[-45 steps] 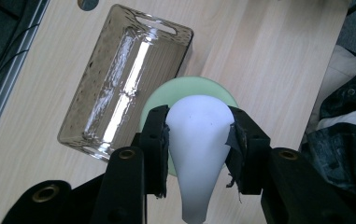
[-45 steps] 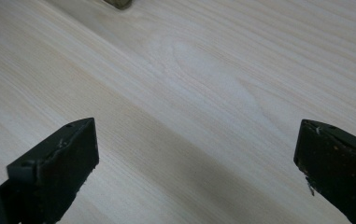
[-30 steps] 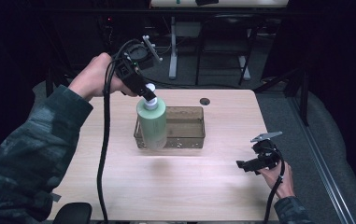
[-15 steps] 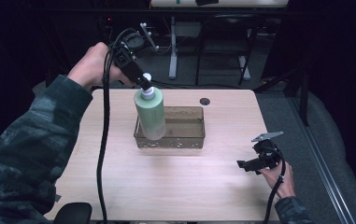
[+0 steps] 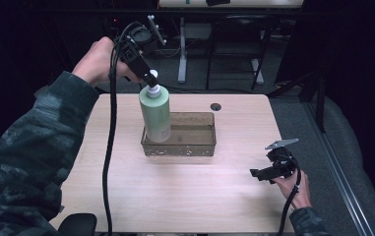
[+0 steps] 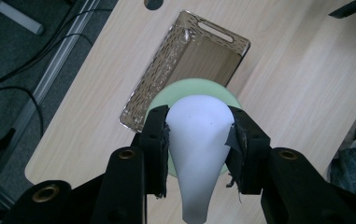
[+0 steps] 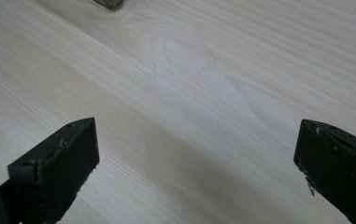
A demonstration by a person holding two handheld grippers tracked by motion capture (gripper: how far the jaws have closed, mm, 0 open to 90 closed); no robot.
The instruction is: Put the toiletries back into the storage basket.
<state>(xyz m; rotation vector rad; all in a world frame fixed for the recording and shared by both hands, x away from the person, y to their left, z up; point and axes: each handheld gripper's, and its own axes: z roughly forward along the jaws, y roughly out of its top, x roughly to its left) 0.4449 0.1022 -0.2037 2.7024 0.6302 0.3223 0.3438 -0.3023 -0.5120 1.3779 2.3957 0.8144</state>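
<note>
A pale green bottle with a white pump top hangs upright over the left end of a clear brown plastic bin. My left gripper is shut on the pump top, its black pads pressing both sides. In the left gripper view the green bottle shoulder peeks out past the white top, with the bin below. My right gripper rests low near the table's right front, open wide over bare wood.
The light wooden table has a round cable hole at the back. Beyond it stand desk legs and cables on a dark floor. A person's camouflage sleeve covers the left front.
My left gripper has carried the bottle up and toward the back left, now more upright over the bin's left end. The right gripper has stayed put.
</note>
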